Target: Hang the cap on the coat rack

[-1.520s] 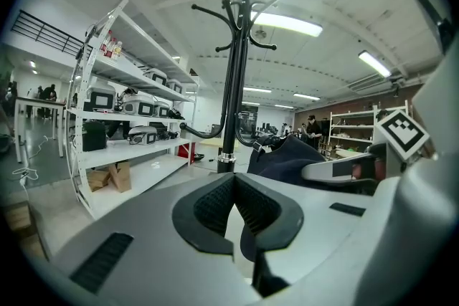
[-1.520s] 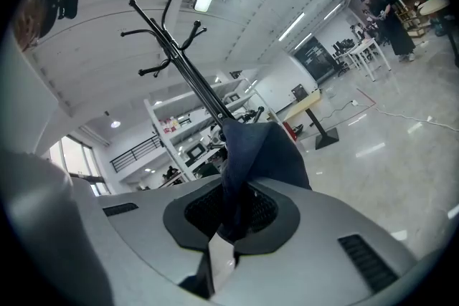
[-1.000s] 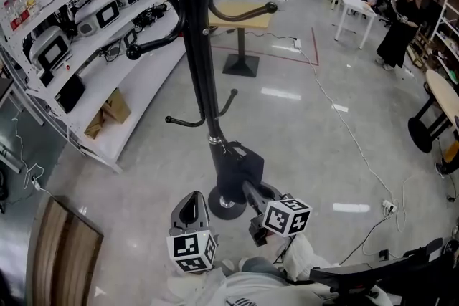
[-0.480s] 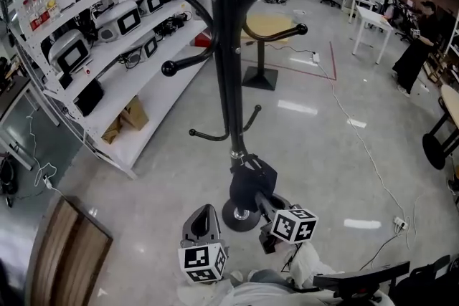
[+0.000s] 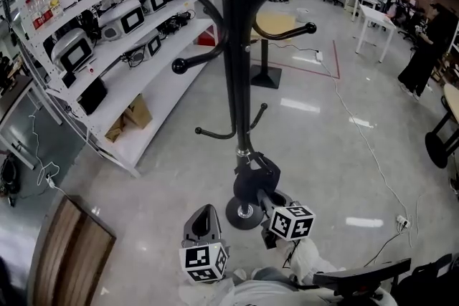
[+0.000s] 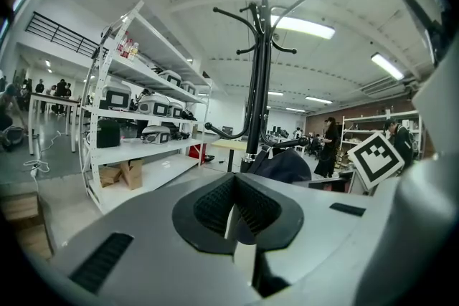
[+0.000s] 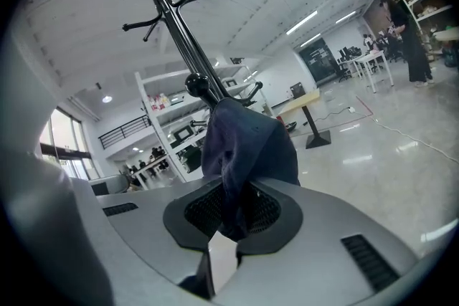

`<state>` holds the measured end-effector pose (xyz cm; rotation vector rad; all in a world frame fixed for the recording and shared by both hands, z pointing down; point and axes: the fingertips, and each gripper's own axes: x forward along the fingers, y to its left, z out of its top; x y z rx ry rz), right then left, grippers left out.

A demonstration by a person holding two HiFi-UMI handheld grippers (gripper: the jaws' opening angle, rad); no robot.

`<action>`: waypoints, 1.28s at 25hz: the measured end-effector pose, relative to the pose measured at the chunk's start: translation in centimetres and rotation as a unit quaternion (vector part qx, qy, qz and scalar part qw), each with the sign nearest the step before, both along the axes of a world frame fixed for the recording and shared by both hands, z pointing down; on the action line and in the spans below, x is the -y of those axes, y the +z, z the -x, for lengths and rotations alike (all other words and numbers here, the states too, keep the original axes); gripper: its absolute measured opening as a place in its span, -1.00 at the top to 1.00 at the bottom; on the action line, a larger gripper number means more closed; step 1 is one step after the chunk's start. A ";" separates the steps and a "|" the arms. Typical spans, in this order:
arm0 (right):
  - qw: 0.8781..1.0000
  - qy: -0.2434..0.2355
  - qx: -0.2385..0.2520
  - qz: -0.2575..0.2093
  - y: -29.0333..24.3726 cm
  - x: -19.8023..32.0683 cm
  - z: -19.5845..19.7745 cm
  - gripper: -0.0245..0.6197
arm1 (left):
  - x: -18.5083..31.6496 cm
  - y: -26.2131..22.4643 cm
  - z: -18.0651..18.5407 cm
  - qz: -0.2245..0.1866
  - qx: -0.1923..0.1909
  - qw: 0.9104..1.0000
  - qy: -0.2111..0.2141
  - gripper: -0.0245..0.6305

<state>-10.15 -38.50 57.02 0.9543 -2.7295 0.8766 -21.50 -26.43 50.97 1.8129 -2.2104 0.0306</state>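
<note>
While the right gripper (image 7: pixel 231 218) had its jaws closed almost completely on a fold of the dark blue cap (image 7: pixel 247 143), the cap bulged up out of the pads and hid part of the coat rack (image 5: pixel 233 61) in the right gripper view. In the head view the cap hung at the gripper's tip close against the lower part of the rack's black pole, above its round base (image 5: pixel 244 213) and below the two small lower hooks (image 5: pixel 215 132); whether the fabric touched the pole or any hook could not be told. The left gripper (image 6: pixel 233 208) was held near the person's body, to the left of the right one and apart from the rack, its jaws together with nothing between them. The rack's long upper arms curved out to the left and right, each ending in a round knob. On the left stood white shelving (image 5: pixel 107 18) loaded with grey devices, with a cardboard box (image 5: pixel 133 111) on its lowest shelf. A small table (image 5: pixel 276 25) stood beyond the rack, and a person in dark clothes (image 5: pixel 430 46) stood far off on the right. A wooden panel (image 5: pixel 68 254) lay at the near left on the glossy floor (image 5: pixel 337 147).
</note>
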 end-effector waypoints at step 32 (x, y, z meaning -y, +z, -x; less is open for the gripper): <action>0.995 0.062 -0.030 -0.078 -1.4 -1.2 -2.1 0.23 | -1.2 0.3 -0.3 -0.008 -0.005 1.000 0.028 0.92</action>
